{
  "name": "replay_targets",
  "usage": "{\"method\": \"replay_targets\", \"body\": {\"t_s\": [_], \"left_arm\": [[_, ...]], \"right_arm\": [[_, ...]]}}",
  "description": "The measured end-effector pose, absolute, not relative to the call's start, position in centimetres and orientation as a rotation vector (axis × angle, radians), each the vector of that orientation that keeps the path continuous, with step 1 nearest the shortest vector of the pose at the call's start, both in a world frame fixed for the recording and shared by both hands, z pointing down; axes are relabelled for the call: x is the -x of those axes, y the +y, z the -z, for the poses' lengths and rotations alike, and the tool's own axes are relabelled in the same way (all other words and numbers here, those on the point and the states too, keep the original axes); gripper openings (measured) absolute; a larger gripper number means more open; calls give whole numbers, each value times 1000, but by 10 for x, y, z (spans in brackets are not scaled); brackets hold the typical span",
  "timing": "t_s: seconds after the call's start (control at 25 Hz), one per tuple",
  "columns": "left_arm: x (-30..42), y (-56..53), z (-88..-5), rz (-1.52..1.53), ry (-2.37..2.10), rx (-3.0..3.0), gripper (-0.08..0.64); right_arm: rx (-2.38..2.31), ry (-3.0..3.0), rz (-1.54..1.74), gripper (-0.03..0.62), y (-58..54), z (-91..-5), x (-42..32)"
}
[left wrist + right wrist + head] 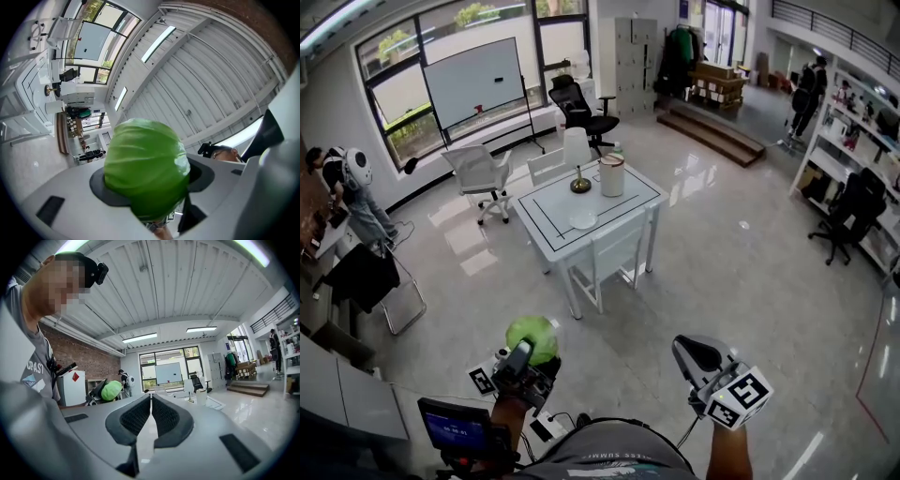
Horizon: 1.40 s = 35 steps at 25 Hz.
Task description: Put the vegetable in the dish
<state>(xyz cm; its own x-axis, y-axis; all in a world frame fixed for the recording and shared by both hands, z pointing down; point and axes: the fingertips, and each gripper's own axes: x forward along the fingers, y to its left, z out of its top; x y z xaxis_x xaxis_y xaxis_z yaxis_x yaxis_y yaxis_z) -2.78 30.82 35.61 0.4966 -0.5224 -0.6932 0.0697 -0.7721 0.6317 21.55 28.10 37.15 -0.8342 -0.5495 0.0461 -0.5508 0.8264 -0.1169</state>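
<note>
— At six o'clock in the head view, your left gripper [528, 352] is clamped on the green vegetable [534, 336]. It's up in the air in front of you, nowhere near the dish.

— Agreed. The dish [583, 221] lies at twelve o'clock from that gripper, on the near part of the white table [548, 220], well apart from you. Your right gripper [686, 349], at five o'clock in the frame, carries nothing.

— In the left gripper view the vegetable [145, 173] fills the middle, with a pad pressed into each side. The gripper is tipped upward (you mostly see ceiling).

— So I'd level it as you walk in. A round, smooth head like that could roll out of a two-pad hold if you jolt it.

— In the right gripper view the jaws are together, only a sliver of light between the pads and nothing in them. The vegetable [111, 390] shows at nine o'clock there, the table [213, 402] at three.

— My read is that the step in hand is the carry. Come in from the near side, where a chair [609, 258] is tucked under the table. Mind the lamp [577, 159] and the white canister [611, 175], at twelve and one o'clock from the dish. Lower over the dish's centre and open only once the vegetable rests in it. Your free right gripper could steady the rim if the dish slides.
</note>
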Motion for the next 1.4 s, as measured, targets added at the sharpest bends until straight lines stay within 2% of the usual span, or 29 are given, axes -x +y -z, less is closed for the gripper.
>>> {"method": "replay_targets", "body": {"t_s": [0.64,0.96,1.4], "left_arm": [[102,245,-371,1229,-260,-2131,290],[95,209,-377,1237,-276,-2077,290],[48,183,-365,1252,-322,-2134,290]], "right_arm": [[-1035,-2918,-194,8,246,-377,-137],[-1034,-2911,-216,8,208,-376,-145],[-972,-2950,-208,8,164,-376,-193]]}}
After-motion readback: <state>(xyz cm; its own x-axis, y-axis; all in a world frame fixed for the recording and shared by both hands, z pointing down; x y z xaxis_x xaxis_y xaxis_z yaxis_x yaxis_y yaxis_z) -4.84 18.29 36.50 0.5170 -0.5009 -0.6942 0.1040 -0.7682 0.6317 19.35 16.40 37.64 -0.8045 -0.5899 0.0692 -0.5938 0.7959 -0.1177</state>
